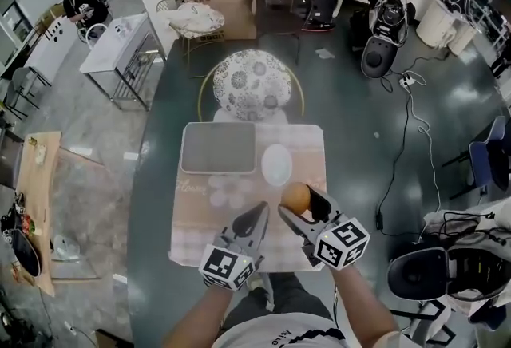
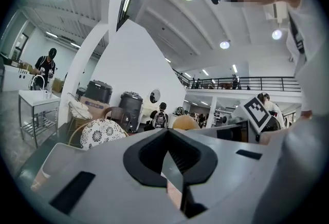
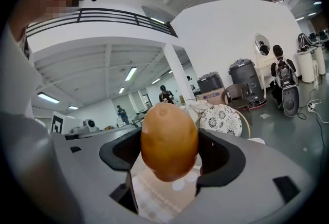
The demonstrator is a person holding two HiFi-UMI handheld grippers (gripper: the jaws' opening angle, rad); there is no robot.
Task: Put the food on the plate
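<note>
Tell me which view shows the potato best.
The right gripper view: the potato fills the centre, clamped in the right claw. The head view shows it small, from above, near the plate. The left gripper view catches only its top, far off.

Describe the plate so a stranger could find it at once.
On the cloth-covered table, a grey rectangular tray lies at the far left. The plate sits just right of that tray: small, white, oval, unlike the larger grey rectangle.
</note>
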